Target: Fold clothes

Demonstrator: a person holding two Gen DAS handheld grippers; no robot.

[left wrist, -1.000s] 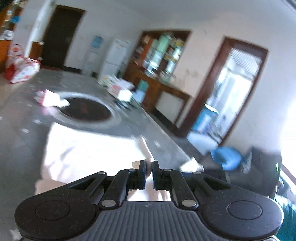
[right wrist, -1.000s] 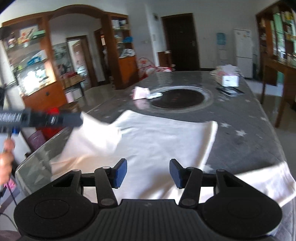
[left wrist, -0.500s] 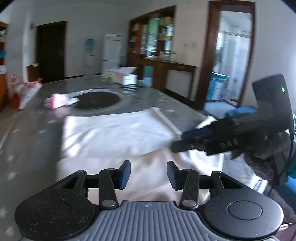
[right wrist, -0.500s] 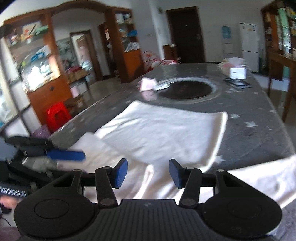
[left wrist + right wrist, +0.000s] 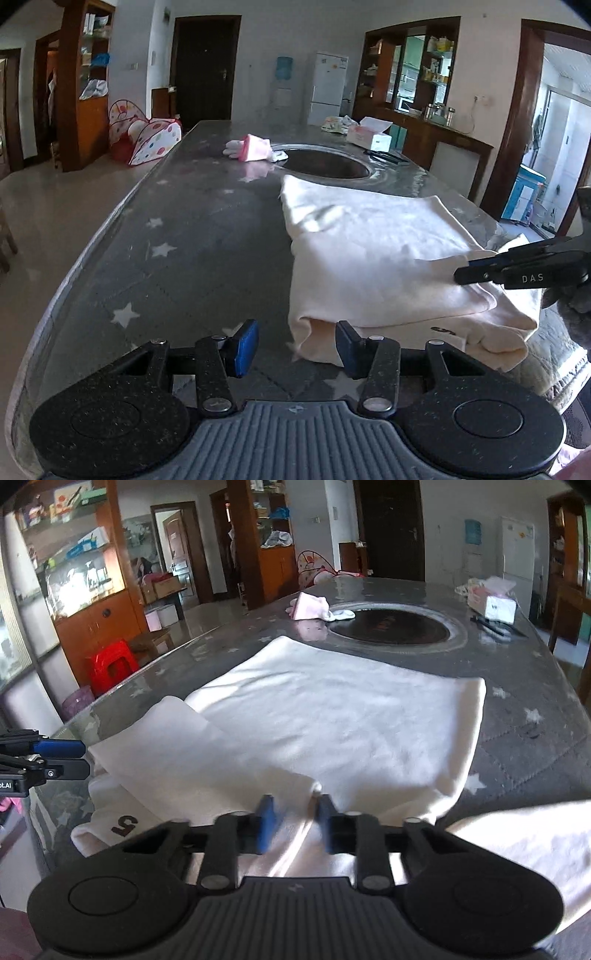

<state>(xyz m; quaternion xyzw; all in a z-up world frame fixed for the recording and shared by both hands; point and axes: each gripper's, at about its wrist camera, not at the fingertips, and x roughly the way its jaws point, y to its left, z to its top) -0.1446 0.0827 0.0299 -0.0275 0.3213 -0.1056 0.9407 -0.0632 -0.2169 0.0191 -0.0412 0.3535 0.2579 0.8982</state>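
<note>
A cream garment (image 5: 369, 258) lies on the dark star-patterned table (image 5: 184, 240), with one sleeve folded across its near part. My left gripper (image 5: 295, 347) is open and empty at the garment's near left corner, low over the table. In the right wrist view the garment (image 5: 332, 720) shows a printed "5" (image 5: 125, 825). My right gripper (image 5: 295, 823) hovers at the folded sleeve's cuff, its fingers blurred and half closed with cloth in the gap. Each gripper shows in the other's view, the right gripper (image 5: 460, 275) and the left gripper (image 5: 74, 758).
A round dark recess (image 5: 325, 168) sits mid-table, with a pink cloth (image 5: 253, 147) beside it and a tissue box (image 5: 369, 136) behind. A red stool (image 5: 110, 666) stands on the floor left of the table. A gloved hand (image 5: 569, 295) holds the right gripper.
My left gripper, shut on the sleeve a second ago, has opened, let go and moved to the garment's left corner. The right gripper's fingers have narrowed and dropped onto the folded sleeve.
</note>
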